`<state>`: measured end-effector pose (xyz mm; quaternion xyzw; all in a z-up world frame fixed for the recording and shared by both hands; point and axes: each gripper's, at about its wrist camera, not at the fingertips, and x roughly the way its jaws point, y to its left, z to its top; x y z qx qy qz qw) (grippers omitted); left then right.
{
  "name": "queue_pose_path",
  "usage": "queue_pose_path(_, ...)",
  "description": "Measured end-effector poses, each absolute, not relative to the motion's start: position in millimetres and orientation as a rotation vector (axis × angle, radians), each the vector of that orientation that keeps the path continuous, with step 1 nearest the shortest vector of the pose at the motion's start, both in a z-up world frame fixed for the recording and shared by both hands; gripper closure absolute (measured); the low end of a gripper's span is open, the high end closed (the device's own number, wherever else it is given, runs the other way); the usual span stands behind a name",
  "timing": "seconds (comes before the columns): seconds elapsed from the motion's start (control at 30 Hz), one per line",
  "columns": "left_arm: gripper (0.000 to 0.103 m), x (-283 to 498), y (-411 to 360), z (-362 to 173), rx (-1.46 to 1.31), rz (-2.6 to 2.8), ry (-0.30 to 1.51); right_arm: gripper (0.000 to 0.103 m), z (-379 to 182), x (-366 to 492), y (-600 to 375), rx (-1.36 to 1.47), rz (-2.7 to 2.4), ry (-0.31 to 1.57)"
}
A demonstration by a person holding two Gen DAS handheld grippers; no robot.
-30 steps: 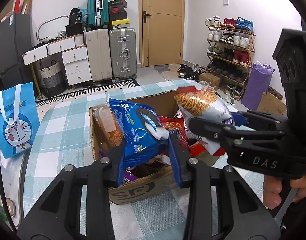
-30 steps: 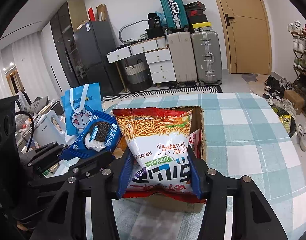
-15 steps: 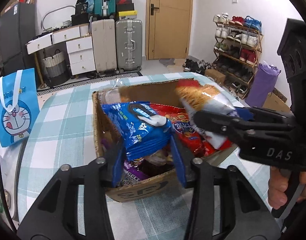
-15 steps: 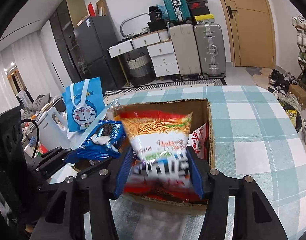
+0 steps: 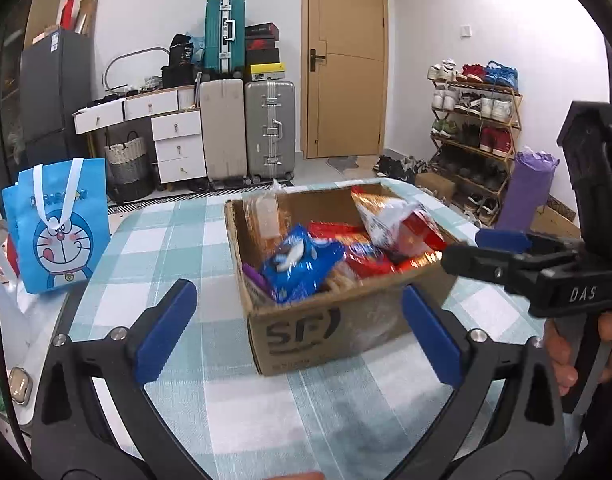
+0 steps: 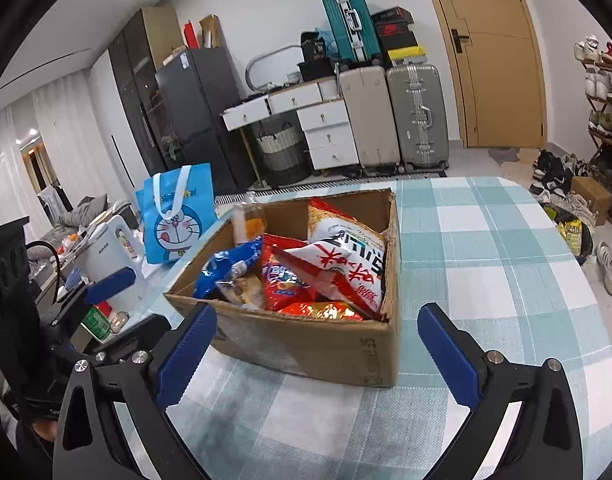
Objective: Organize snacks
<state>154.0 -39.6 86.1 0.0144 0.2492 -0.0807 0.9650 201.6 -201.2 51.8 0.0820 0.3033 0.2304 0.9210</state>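
Note:
A brown cardboard box marked SF stands on the checked table and holds several snack bags. The blue cookie pack lies in its left part. The white and orange chips bag lies at the back right. Both also show in the right wrist view: the cookie pack and the chips bag in the box. My left gripper is open and empty in front of the box. My right gripper is open and empty, also just in front of the box.
A blue Doraemon bag stands on the table's left. A white kettle and small jars sit beyond it. The teal checked tablecloth stretches right of the box. Suitcases, drawers, a door and a shoe rack lie beyond the table.
Both grippers have opened and pulled back. The blue cookie pack and the chips bag have dropped from them into the box.

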Motion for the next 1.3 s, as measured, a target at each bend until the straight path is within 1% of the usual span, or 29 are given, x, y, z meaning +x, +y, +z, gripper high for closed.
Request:
queue_pose_path(0.27,0.001,112,-35,70,0.045,-0.149,0.474,0.0,53,161,-194,0.107,0.495,0.503)
queue_pose_path(0.47,0.001,104,-32,53,0.052,-0.103,0.471,0.0,45,141,-196,0.098,0.491,0.43)
queue_pose_path(0.6,0.001,98,-22,45,0.003,-0.077,0.426,0.0,35,132,-203,0.099,0.469,0.393)
queue_pose_path(0.83,0.001,97,-8,43,-0.029,-0.041,0.406,0.0,30,126,-208,0.094,0.445,0.363)
queue_pose_path(1.3,0.001,95,-15,47,-0.005,-0.042,0.4,0.0,31,119,-206,0.058,0.397,0.342)
